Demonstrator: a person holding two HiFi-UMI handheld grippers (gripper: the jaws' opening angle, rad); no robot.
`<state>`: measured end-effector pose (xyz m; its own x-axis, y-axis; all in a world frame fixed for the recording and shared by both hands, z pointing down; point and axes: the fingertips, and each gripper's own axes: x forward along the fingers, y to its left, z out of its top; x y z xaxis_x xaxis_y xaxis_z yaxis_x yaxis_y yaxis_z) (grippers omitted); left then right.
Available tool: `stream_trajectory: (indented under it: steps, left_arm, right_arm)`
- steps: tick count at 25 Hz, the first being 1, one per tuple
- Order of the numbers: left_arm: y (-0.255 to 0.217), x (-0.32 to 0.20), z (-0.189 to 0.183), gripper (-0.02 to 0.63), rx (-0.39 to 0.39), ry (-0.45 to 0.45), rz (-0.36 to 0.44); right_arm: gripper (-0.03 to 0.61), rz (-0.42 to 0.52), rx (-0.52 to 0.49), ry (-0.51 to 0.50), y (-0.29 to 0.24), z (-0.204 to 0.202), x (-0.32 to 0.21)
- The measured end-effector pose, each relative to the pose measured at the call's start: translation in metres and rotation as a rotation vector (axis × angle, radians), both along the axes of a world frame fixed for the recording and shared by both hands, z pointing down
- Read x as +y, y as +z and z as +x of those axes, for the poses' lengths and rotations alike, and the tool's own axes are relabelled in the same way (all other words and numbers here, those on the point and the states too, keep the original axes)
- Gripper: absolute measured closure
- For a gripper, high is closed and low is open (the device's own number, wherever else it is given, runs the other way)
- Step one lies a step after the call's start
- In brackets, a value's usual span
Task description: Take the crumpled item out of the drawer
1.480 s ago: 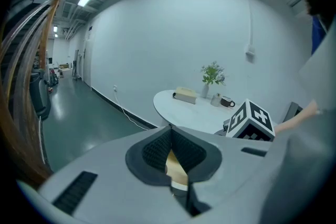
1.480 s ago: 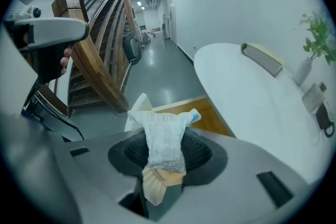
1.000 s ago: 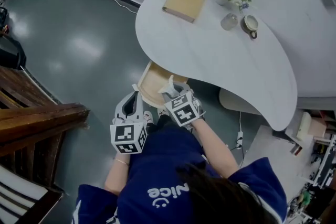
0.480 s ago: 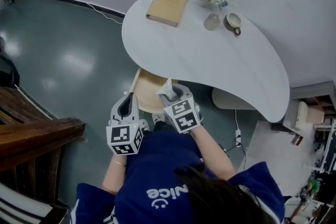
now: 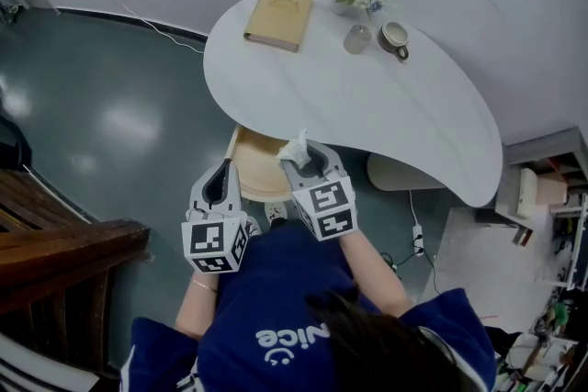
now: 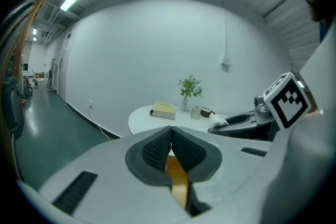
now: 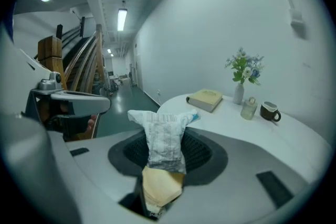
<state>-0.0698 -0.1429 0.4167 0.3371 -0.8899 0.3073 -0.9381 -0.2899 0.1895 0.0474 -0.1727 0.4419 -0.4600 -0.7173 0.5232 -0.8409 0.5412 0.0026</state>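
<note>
The crumpled item (image 7: 164, 136) is gripped between the jaws of the right gripper (image 5: 300, 159) and held above the open drawer (image 5: 250, 168), beside the worktop (image 5: 386, 115) edge. Removal is judged essentially done; perhaps only setting it down is left. The jaws of the left gripper (image 6: 170, 150) are closed on nothing.

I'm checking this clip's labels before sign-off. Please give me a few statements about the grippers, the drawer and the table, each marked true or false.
1. The right gripper holds the crumpled item in its jaws. True.
2. The left gripper has its jaws wide apart. False: they are together, with nothing between them.
3. The drawer under the table stands open. True.
4. The book lies inside the drawer. False: it lies on the table top.
</note>
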Motion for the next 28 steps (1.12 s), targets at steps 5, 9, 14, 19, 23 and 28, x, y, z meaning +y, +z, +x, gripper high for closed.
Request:
stream_trajectory:
  steps: [5,9,14,19,23,28]
  left_arm:
    - [-0.016,-0.004,0.0,0.609,-0.02,0.007,0.061]
    - [-0.033,-0.01,0.001,0.609,-0.037,0.003,0.113]
    - [-0.056,-0.016,0.001,0.609,-0.052,0.003,0.178]
    - [-0.077,-0.019,0.002,0.609,-0.078,0.01,0.241]
    - [-0.094,-0.02,0.001,0.609,-0.066,0.003,0.285]
    - [-0.107,-0.019,-0.002,0.609,-0.062,-0.002,0.317]
  right_arm:
    - [0.416,0.12,-0.014,0.008,-0.026,0.003,-0.002]
    - [0.416,0.178,-0.048,0.026,-0.047,0.007,-0.006]
    - [0.414,0.275,-0.096,0.058,-0.075,0.01,-0.01]
    - [0.414,0.341,-0.145,0.072,-0.103,0.01,-0.009]
    - [0.413,0.38,-0.163,0.116,-0.123,0.016,-0.011]
    - [0.414,0.416,-0.171,0.119,-0.132,0.016,-0.01]
